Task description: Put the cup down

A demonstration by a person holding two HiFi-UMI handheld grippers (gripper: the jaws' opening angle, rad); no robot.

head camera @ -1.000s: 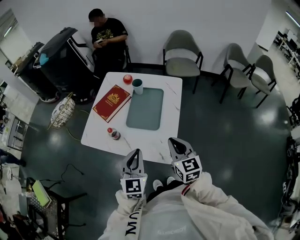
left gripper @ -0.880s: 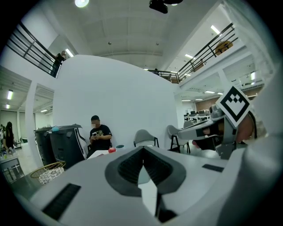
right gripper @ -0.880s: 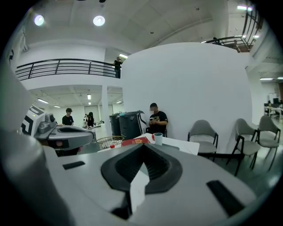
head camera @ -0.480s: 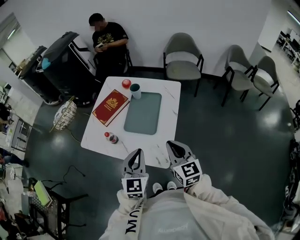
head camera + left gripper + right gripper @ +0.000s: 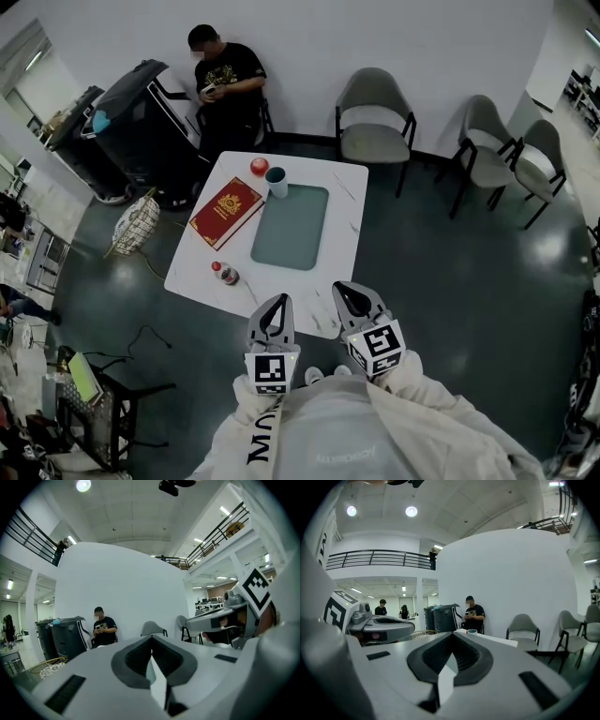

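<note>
A teal cup [image 5: 276, 181] stands upright at the far end of the white table [image 5: 341, 202], beside a red ball [image 5: 259, 166]. In the right gripper view the cup [image 5: 472, 631] shows small on the table's far edge. My left gripper [image 5: 277, 302] and right gripper [image 5: 345, 290] hang side by side over the table's near edge, far from the cup. Both are shut with nothing between the jaws. In the left gripper view the left gripper's [image 5: 151, 654] jaws meet. In the right gripper view the right gripper's [image 5: 452, 660] jaws meet too.
A teal mat [image 5: 291, 226] lies mid-table, a red book [image 5: 226, 212] to its left, a small bottle [image 5: 225, 273] on its side near the front left. A seated person [image 5: 225, 82], black bins [image 5: 131, 117], a basket [image 5: 137, 223] and grey chairs [image 5: 373, 117] surround the table.
The head view has shifted slightly and both grippers have drifted a little near the table's front edge. The jaws stay shut and the things on the table lie as before.
</note>
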